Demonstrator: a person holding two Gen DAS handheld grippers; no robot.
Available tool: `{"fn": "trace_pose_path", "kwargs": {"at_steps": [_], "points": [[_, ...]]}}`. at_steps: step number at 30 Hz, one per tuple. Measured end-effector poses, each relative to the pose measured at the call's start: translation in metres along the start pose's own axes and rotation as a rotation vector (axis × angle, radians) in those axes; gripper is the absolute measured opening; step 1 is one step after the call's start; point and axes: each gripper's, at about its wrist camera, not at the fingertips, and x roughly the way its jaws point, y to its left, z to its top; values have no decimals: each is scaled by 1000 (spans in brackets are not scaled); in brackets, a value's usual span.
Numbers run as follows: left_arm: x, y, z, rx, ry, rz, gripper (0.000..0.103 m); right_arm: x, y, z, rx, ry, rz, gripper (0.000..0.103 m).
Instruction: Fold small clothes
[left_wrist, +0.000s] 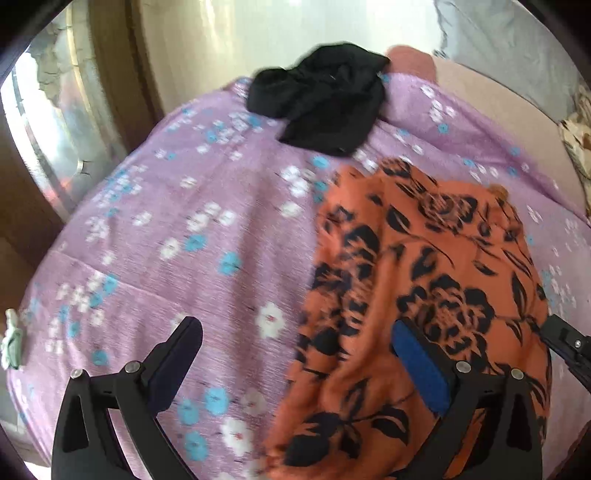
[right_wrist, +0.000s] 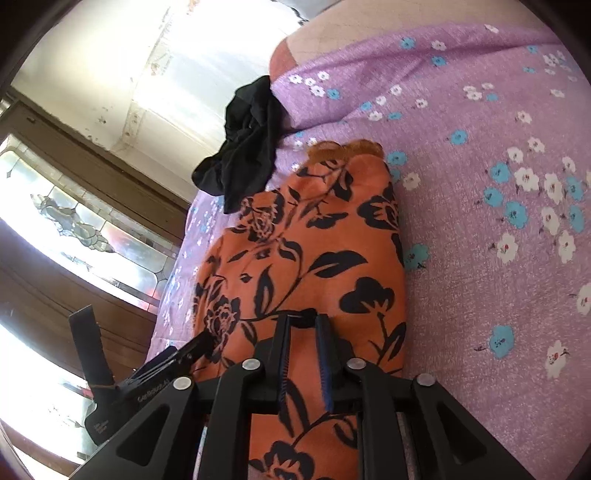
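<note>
An orange garment with a black flower print (left_wrist: 424, 280) lies on the purple flowered bedsheet (left_wrist: 184, 229). My left gripper (left_wrist: 295, 339) is open wide just above the garment's left edge, one finger over the sheet, the other over the cloth. In the right wrist view the same garment (right_wrist: 306, 240) stretches away from me, and my right gripper (right_wrist: 304, 325) is nearly closed, pinching its near edge. The left gripper's fingers (right_wrist: 199, 347) show at the lower left there. A crumpled black garment (left_wrist: 325, 99) lies at the far edge of the bed; it also shows in the right wrist view (right_wrist: 243, 147).
A beige mattress edge (left_wrist: 498, 99) and a patterned pillow (left_wrist: 576, 136) lie at the far right. A wooden door frame with patterned glass (right_wrist: 85, 229) stands beside the bed. A small pale green item (left_wrist: 11, 343) sits at the sheet's left edge.
</note>
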Motion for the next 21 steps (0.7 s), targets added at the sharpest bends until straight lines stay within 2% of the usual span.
{"fn": "trace_pose_path", "kwargs": {"at_steps": [4, 6, 7, 9, 15, 16, 19, 21], "points": [[-6, 14, 7, -31, -41, 49, 103, 4, 5, 10, -3, -21, 22, 17], [2, 15, 6, -14, -2, 74, 103, 13, 6, 15, -6, -27, 5, 17], [9, 13, 4, -3, 25, 80, 103, 20, 4, 16, -4, -28, -5, 26], [21, 8, -1, 27, 72, 96, 103, 33, -5, 14, 8, -17, 13, 30], [14, 12, 1, 14, 55, 83, 102, 20, -1, 17, 18, -8, 13, 31], [10, 13, 1, 8, 48, 72, 102, 16, -3, 17, 44, -5, 26, 37], [-1, 13, 2, -9, 7, 35, 102, 2, -8, 16, 101, -14, 78, 68], [-9, 13, 4, -16, -25, 17, 102, -10, -4, 15, 98, -26, 49, 73]]}}
